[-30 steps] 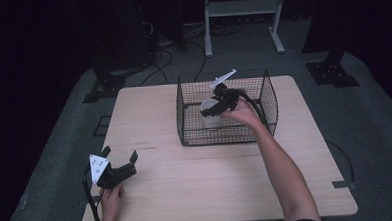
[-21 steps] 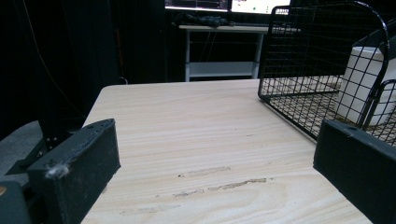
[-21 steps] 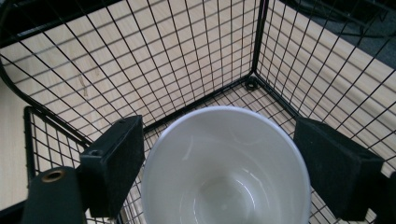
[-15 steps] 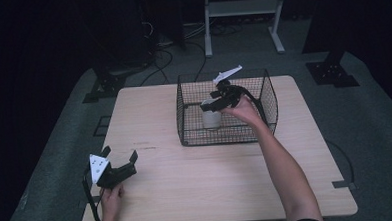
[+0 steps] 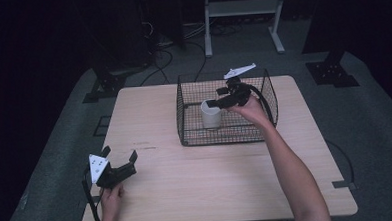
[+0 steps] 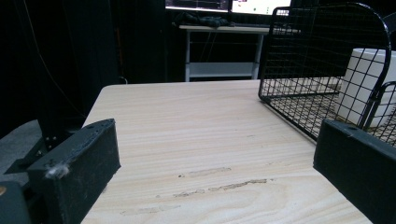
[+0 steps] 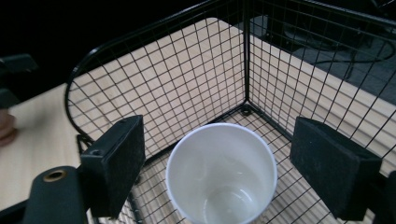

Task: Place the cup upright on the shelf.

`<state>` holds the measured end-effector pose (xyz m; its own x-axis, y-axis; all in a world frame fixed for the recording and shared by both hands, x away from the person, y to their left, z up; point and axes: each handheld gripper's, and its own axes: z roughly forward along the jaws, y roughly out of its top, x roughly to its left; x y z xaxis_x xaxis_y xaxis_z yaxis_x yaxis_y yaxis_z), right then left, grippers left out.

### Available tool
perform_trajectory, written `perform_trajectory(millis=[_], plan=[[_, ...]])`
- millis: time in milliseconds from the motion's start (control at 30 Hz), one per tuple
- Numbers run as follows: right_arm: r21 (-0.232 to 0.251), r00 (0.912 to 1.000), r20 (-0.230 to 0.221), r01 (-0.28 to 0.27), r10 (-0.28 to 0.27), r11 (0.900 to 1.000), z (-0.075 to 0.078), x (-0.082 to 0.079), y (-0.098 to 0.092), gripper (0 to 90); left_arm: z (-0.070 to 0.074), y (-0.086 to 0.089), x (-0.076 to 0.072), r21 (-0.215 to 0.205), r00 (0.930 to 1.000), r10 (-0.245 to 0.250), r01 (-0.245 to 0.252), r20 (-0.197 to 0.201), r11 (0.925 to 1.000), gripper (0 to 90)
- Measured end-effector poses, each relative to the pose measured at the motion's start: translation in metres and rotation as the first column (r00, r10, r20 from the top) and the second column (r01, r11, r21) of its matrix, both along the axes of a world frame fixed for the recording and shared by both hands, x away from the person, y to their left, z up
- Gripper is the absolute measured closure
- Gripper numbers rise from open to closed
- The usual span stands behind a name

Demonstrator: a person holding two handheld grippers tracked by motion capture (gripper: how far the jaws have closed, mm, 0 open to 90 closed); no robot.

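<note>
The left hand-held gripper [image 6: 215, 172] rests low over the bare tabletop [image 6: 196, 121], jaws wide apart; far right, a wire basket [image 6: 303, 60] holds a white cup [image 6: 366, 84].

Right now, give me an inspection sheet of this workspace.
Surface: wooden table, light scuffs.
Job's things: white cup upright and empty inside wire basket.
Clutter: nothing seen.
Grippers: left gripper low over the near-left corner, fingers open; right gripper over the cup, fingers just closed a little, pads apart from it.
Cables: one trails from each gripper; more on the floor.
Surroundings: dark room, white stand behind.
</note>
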<state>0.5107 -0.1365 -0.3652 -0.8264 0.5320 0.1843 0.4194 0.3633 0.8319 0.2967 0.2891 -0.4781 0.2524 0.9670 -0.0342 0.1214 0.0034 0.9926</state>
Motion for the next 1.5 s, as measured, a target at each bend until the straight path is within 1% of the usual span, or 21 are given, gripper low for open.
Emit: perform_trajectory(millis=[33, 100, 333, 500, 633, 700, 867, 1067, 1133, 1300, 1400, 1467, 1500], plan=[[0.014, 1.0, -0.003, 0.007, -0.007, 1.0, 0.0, -0.001, -0.002, 17.3, 0.0, 0.0, 0.0, 0.0, 1.0, 0.0, 0.0, 0.0, 1.0, 0.0], [0.009, 0.9998, 0.007, 0.018, -0.018, 1.0, 0.0, -0.003, -0.005, 17.3, 0.0, 0.0, 0.0, -0.002, 1.0, 0.001, -0.001, 0.0, 1.0, 0.0], [-0.007, 0.9992, 0.008, 0.039, -0.039, 0.999, 0.004, -0.008, -0.013, 17.3, 0.0, 0.0, 0.0, 0.0, 1.0, 0.0, 0.0, 0.002, 1.0, 0.0], [0.005, 0.9987, 0.004, 0.05, -0.05, 0.999, 0.007, -0.011, -0.019, 17.3, 0.0, 0.0, 0.0, 0.002, 1.0, 0.0, 0.0, 0.003, 1.0, 0.0], [0.011, 0.9989, -0.009, 0.046, -0.046, 0.999, 0.009, -0.014, -0.023, 17.7, 0.0, -0.001, 0.0, 0.003, 1.0, 0.0, 0.0, 0.003, 1.0, 0.0], [0.021, 0.9989, -0.008, 0.047, -0.046, 0.999, 0.009, -0.015, -0.025, 17.7, 0.0, -0.001, 0.0, 0.003, 1.0, 0.0, 0.0, 0.004, 1.0, 0.0], [0.006, 0.999, -0.001, 0.044, -0.044, 0.999, 0.01, -0.02, -0.028, 17.7, 0.0, -0.001, 0.0, 0.004, 1.0, 0.0, 0.0, 0.005, 1.0, 0.0], [0.018, 0.9992, -0.001, 0.039, -0.039, 0.999, 0.01, -0.028, -0.034, 17.7, 0.0, -0.001, -0.001, 0.008, 1.0, -0.002, 0.002, 0.006, 1.0, 0.0], [0.018, 0.9993, 0.002, 0.037, -0.037, 0.999, 0.011, -0.031, -0.035, 17.7, 0.0, -0.001, -0.001, 0.009, 1.0, -0.002, 0.002, 0.007, 1.0, 0.0], [0.011, 0.9998, -0.01, 0.017, -0.017, 1.0, 0.011, -0.037, -0.036, 17.6, 0.0, -0.002, -0.001, 0.014, 1.0, -0.001, 0.001, 0.007, 0.9999, 0.0], [0.004, 1.0, -0.003, 0.001, -0.001, 1.0, 0.013, -0.042, -0.035, 17.6, 0.0, -0.002, -0.001, 0.013, 1.0, -0.001, 0.001, 0.007, 0.9999, 0.0], [0.002, 0.9999, 0.013, -0.003, 0.003, 1.0, 0.015, -0.046, -0.035, 17.6, 0.0, -0.002, -0.001, 0.013, 1.0, -0.001, 0.001, 0.007, 0.9999, 0.0], [0.006, 0.9999, 0.014, -0.004, 0.004, 1.0, 0.015, -0.048, -0.036, 17.6, 0.0, -0.002, -0.001, 0.013, 1.0, -0.002, 0.001, 0.007, 0.9999, 0.0]])
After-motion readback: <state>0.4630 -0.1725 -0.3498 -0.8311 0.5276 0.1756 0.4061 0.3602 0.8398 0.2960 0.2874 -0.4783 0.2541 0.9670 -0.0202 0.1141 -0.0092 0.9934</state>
